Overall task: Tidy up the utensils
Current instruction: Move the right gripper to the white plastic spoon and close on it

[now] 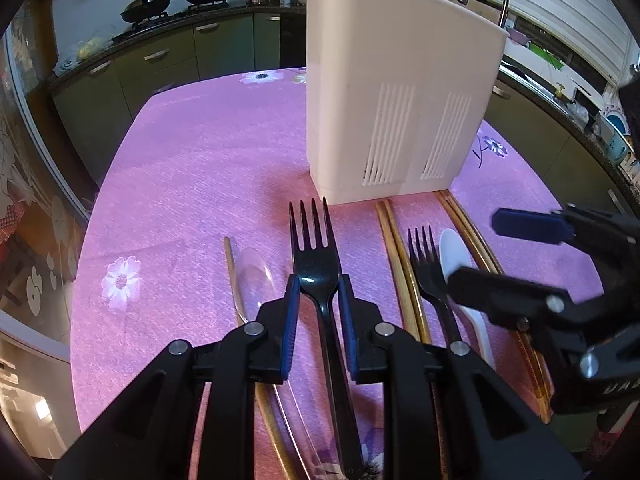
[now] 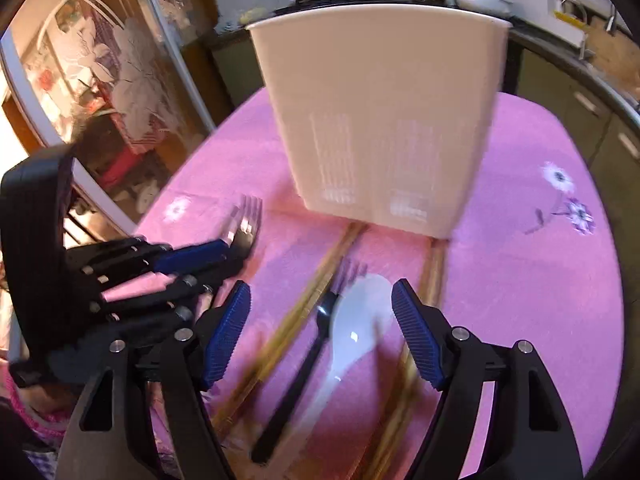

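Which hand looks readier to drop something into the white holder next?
Probably the left. The left gripper is already shut on a black fork, pointing toward the white holder. The right gripper is open over the white spoon, gripping nothing yet.

Black fork (image 1: 318,280), tines toward upright white slotted caddy (image 1: 392,92); second black fork (image 1: 430,272) beside white spoon (image 1: 454,256) between chopstick pairs.

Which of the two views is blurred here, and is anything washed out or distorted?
Left wrist view: sharp; the black fork in the left hand-held gripper reads crisply, fisheye bends the counters. Right wrist view: motion-blurred; chopsticks and white holder slots smear, the white spoon shows a small glare spot.
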### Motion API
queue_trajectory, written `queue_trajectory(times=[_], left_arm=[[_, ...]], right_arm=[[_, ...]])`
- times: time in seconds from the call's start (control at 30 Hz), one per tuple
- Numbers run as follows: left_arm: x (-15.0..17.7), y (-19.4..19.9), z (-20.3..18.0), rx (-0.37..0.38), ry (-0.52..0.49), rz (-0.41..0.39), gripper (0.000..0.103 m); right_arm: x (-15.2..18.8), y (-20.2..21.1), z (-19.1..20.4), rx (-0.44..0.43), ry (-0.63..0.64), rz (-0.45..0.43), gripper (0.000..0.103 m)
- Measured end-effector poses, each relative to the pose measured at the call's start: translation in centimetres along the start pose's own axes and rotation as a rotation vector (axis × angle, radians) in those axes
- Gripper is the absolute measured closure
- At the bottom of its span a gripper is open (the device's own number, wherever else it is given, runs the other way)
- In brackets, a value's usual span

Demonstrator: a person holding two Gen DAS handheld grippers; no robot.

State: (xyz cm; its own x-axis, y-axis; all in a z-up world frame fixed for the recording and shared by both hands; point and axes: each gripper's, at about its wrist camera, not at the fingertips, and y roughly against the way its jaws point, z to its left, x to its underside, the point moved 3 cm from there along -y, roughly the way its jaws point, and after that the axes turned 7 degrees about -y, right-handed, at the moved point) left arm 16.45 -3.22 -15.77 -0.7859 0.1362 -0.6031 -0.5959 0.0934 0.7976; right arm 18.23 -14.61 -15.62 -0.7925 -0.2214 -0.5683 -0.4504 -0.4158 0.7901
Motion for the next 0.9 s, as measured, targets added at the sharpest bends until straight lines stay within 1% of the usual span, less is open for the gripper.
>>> queue_trajectory(times=[0.03,0.07,0.13,0.27,0.33,0.4,0.47,0.5,0.53,0.57,0.63,0.73,0.77,0.8,0.83,0.9], left_arm=[[0.0,0.0,0.1,0.000,-0.001,-0.002,0.084],[0.1,0.0,0.0,0.001,-0.005,-0.004,0.084],[0.2,0.1,-0.2,0.007,-0.010,-0.006,0.084],[0.3,0.3,-0.3,0.009,-0.012,-0.008,0.084],[0.2,0.3,-0.1,0.008,-0.012,-0.009,0.084],[0.2,0.4,-0.1,0.006,-0.013,-0.010,0.084],[0.1,0.4,-0.2,0.007,-0.015,-0.011,0.084],[0.1,0.4,-0.2,0.007,-0.016,-0.011,0.084],[0.1,0.4,-0.2,0.009,-0.016,-0.011,0.084],[0.1,0.4,-0.3,0.011,-0.016,-0.011,0.084],[0.2,0.4,-0.2,0.014,-0.017,-0.010,0.084],[0.2,0.3,-0.2,0.016,-0.018,-0.008,0.084],[0.2,0.3,-0.1,0.016,-0.018,-0.008,0.084],[0.2,0.3,-0.1,0.017,-0.019,-0.009,0.084],[0.2,0.4,-0.1,0.018,-0.020,-0.011,0.084],[0.1,0.6,-0.2,0.020,-0.021,-0.016,0.084]], right_arm=[[0.2,0.0,-0.3,0.060,0.005,-0.012,0.029],[0.3,-0.2,-0.7,0.095,0.001,-0.016,0.029],[0.5,-0.8,-1.0,0.070,-0.020,0.008,0.029],[0.5,-1.9,-1.0,0.063,-0.010,0.028,0.031],[0.5,-2.2,-0.9,0.053,-0.004,0.033,0.037],[0.5,-2.8,-0.9,0.051,-0.002,0.049,0.038],[0.3,-3.2,-1.1,0.043,-0.012,0.065,0.042],[0.3,-3.3,-1.1,0.044,-0.012,0.066,0.049],[0.3,-3.4,-1.0,0.045,-0.012,0.067,0.060],[0.3,-3.5,-1.0,0.046,-0.012,0.071,0.067],[0.3,-3.6,-1.0,0.042,-0.012,0.083,0.067],[0.3,-3.1,-1.1,0.034,-0.020,0.072,0.068],[0.3,-2.7,-1.2,0.034,-0.025,0.060,0.071],[0.2,-2.3,-1.3,0.031,-0.029,0.045,0.096],[0.1,-1.7,-1.4,0.023,-0.041,0.020,0.101],[-0.2,-0.8,-1.6,0.017,-0.040,-0.014,0.101]])
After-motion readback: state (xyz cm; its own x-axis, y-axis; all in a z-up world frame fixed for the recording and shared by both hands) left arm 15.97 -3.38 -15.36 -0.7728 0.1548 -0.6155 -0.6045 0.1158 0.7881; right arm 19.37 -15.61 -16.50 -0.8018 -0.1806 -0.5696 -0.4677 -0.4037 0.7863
